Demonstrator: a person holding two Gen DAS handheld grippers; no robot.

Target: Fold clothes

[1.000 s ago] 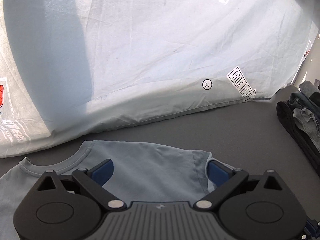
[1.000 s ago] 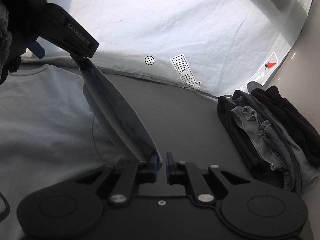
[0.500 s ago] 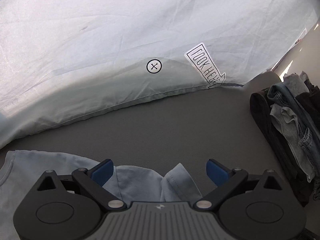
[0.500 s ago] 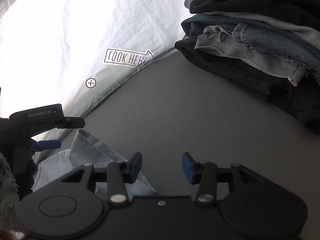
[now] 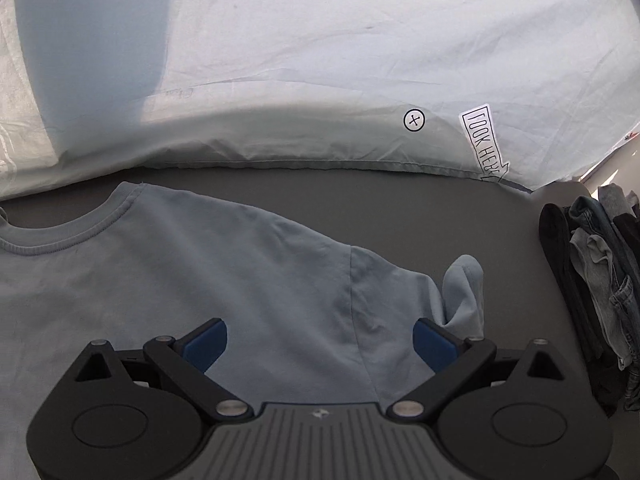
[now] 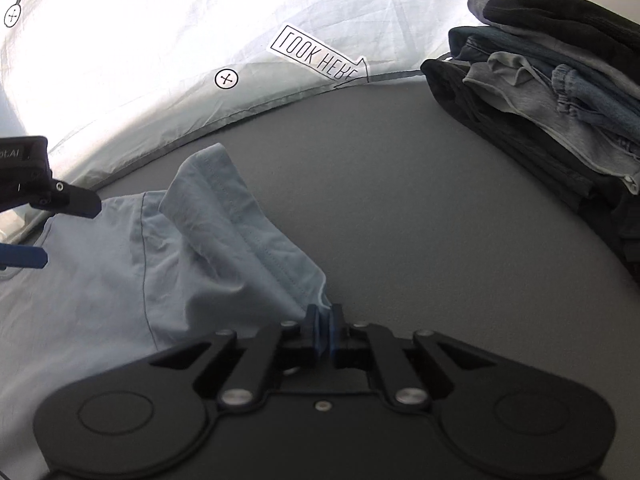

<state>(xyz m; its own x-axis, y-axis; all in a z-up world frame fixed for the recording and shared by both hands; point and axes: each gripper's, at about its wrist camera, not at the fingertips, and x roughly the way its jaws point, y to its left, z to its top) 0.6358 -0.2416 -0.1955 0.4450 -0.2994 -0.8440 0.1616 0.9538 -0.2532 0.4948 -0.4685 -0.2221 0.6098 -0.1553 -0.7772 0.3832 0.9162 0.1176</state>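
A light blue T-shirt (image 5: 200,280) lies flat on the grey surface (image 5: 380,208), collar at the left. My left gripper (image 5: 320,344) is open and hovers over the shirt's shoulder and sleeve seam, holding nothing. In the right wrist view the shirt's sleeve (image 6: 232,232) is bunched and lifted. My right gripper (image 6: 325,326) is shut on the sleeve's hem edge. The left gripper's fingers (image 6: 60,200) show at the left edge of that view, above the shirt.
A white printed sheet (image 5: 320,60) with a "LOOK HERE" arrow (image 6: 320,58) lies along the far side. A stack of folded dark and denim clothes (image 6: 552,92) sits at the right, also in the left wrist view (image 5: 592,288).
My right gripper opened half a second ago and has now shut on the sleeve hem. My left gripper stayed open and moved back over the shirt's shoulder.
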